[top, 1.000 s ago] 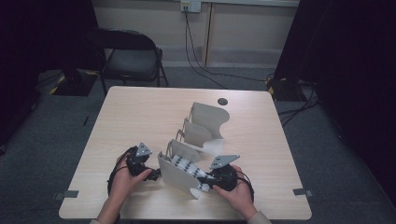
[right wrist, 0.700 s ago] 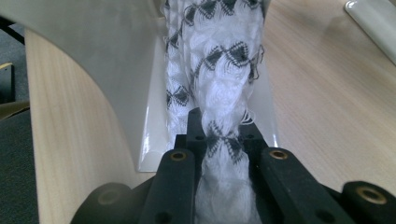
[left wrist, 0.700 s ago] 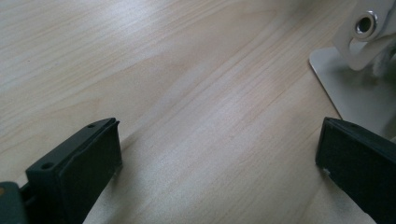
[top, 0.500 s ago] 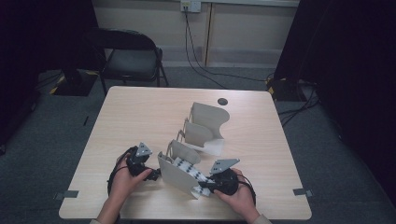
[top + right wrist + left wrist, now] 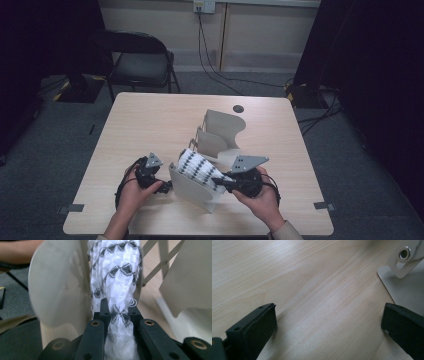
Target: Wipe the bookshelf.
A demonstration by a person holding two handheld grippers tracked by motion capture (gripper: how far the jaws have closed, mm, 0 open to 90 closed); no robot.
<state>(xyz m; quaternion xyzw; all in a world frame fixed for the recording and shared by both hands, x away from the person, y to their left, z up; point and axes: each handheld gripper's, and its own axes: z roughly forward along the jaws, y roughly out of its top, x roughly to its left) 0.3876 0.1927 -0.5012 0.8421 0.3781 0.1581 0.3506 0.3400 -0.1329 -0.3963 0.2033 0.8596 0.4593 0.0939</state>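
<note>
A white cloth with a dark zigzag pattern [image 5: 200,169] lies between the front dividers of a beige folding rack [image 5: 220,131] in the high view. My right gripper [image 5: 221,183] is shut on the cloth's near end; in the right gripper view the cloth [image 5: 117,285] runs up from between the black jaws, past a rounded rack panel [image 5: 57,282]. My left gripper [image 5: 167,187] rests low on the table at the rack's front left corner. Its jaws stand wide apart over bare wood [image 5: 312,295], with the rack's base plate [image 5: 404,287] at the right.
The wooden table [image 5: 150,125] has a small dark round mark [image 5: 238,108] near its far edge. A black folding chair [image 5: 137,65] stands behind the table on the grey floor. Cables run along the back wall.
My right gripper has risen with the cloth, pulling its near end upward between the rack's dividers. The left gripper has stayed where it was.
</note>
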